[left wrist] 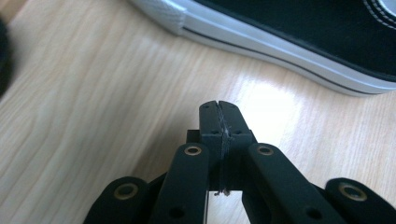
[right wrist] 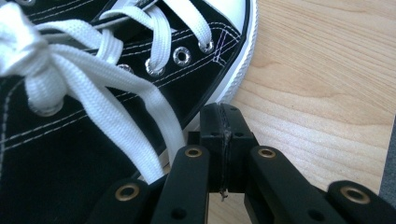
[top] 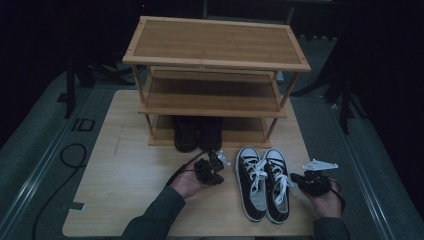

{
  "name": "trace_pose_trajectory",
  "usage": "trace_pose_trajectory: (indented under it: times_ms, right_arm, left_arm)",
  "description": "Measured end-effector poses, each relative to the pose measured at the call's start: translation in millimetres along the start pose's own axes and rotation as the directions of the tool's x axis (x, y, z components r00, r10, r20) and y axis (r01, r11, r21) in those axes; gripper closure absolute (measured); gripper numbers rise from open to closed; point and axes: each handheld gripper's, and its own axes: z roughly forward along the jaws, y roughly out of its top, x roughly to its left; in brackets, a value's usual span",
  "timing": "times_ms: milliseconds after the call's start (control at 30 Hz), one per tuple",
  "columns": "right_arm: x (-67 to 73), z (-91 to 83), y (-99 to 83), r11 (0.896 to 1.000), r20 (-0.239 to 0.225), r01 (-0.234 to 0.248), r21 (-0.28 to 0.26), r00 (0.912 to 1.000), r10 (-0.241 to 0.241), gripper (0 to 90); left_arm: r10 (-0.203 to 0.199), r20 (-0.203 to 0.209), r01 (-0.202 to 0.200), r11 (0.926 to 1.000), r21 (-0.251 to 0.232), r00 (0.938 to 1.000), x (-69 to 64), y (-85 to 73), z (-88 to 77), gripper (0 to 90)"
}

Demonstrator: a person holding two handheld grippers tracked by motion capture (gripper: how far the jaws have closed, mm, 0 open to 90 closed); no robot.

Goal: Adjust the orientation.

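Observation:
A pair of black canvas sneakers (top: 262, 182) with white laces and white toe caps lies side by side on the wooden table (top: 125, 185), toes toward the rack. My left gripper (top: 221, 170) is just left of the left sneaker (left wrist: 299, 42), jaws pressed together with nothing between them. My right gripper (top: 295, 177) is just right of the right sneaker (right wrist: 93, 107), also shut and empty, its tip beside the shoe's white sole edge and a loose lace end (right wrist: 159, 135).
A three-tier bamboo shoe rack (top: 215, 45) stands at the table's far side. A pair of black boots (top: 197, 132) sits on its bottom shelf. A black cable (top: 72, 155) loops over the table's left edge onto the floor.

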Motion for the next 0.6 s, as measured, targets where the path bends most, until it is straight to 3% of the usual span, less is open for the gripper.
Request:
trace_pose_trajectory:
  times_ms: [167,200,400,600]
  right_arm:
    - [0.0,4.0,3.7,1.000,-0.002,0.005,0.006,1.0000,-0.005,89.1]
    - [-0.2,5.0,4.7,1.000,-0.001,0.008,0.007,1.0000,-0.008,89.1]
    - [0.3,10.3,9.1,1.000,0.014,0.016,0.022,0.9998,-0.016,89.2]
    - [-2.6,10.3,10.8,1.000,0.022,0.009,0.023,0.9997,-0.010,89.2]
  left_arm:
    - [-0.026,-0.014,0.026,0.9996,-0.012,0.9996,8.0,-9.2,-7.6,89.7]
    - [-0.053,-0.027,0.053,0.9983,-0.023,0.9982,13.5,-15.9,-12.3,89.7]
    - [-0.105,-0.049,0.103,0.9936,-0.047,0.9933,26.8,-31.0,-25.9,89.4]
    - [-0.128,-0.067,0.123,0.9903,-0.063,0.9896,34.2,-39.1,-35.4,89.3]
